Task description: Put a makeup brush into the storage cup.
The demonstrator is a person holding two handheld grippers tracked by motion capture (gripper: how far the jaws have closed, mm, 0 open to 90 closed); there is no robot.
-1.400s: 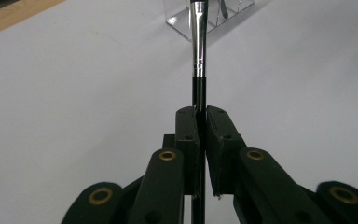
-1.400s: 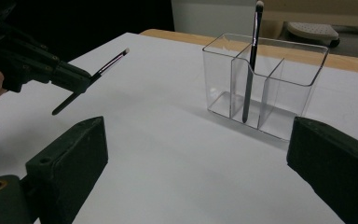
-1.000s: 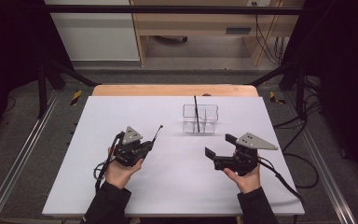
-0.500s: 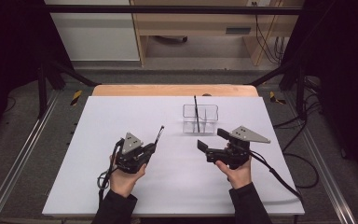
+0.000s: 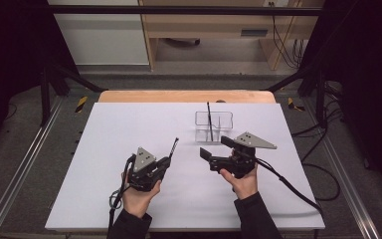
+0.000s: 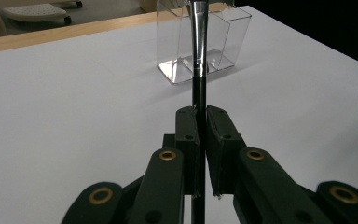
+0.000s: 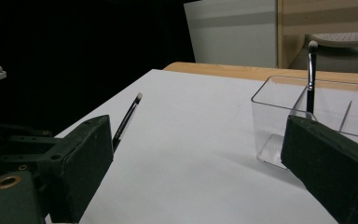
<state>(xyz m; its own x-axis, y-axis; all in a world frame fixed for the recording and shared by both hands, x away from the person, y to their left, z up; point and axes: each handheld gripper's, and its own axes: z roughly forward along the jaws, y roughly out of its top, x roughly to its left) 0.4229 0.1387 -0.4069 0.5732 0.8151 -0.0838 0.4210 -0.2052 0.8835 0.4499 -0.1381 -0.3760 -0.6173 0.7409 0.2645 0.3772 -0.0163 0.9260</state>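
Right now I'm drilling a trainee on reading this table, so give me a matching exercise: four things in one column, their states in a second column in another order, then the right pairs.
Things:
1. left gripper
2. right gripper
3. clear organizer
4. brush in the organizer

States:
A. jaws wide apart, nothing between them
B. stands upright in a compartment
C. shut on a slim black brush
D. rests on the white table, beyond both grippers

Pairs: 1-C, 2-A, 3-D, 4-B
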